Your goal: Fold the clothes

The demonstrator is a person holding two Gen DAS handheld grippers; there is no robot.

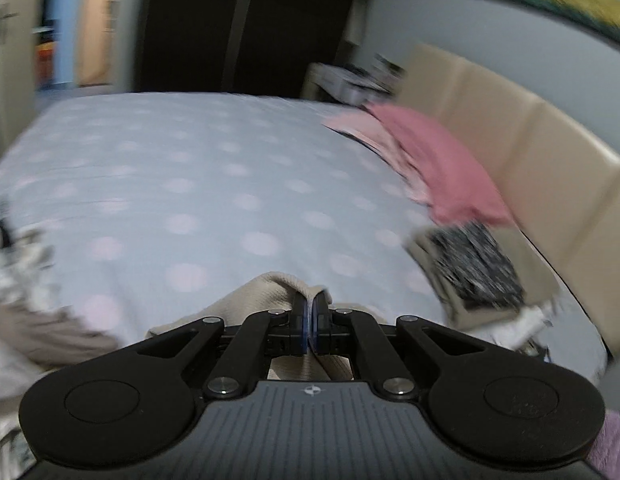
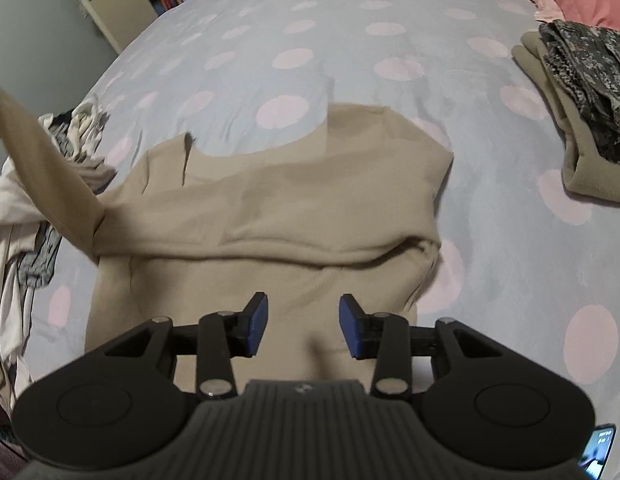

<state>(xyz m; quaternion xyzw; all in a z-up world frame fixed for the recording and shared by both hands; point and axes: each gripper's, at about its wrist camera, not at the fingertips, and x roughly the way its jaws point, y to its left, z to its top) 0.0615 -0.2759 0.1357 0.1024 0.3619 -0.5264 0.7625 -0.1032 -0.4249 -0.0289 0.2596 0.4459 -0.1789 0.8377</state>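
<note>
Your beige sweater point(image 2: 294, 208) lies mid-bed on the dotted cover point(image 2: 350, 40), body part-folded w/ a crease across, one sleeve point(image 2: 42, 160) lifted off to the left. Left gripper point(image 1: 310, 322) is clenched on a beige fold; right gripper point(image 2: 303, 326) hangs released over the near hem. Folded stack point(image 2: 582, 92) sits far right, unfolded heap point(image 2: 26, 220) left, so more's left.

Sweater point(image 2: 294, 208) on bed point(image 2: 350, 52) (pile point(image 2: 582, 92) right)
</note>
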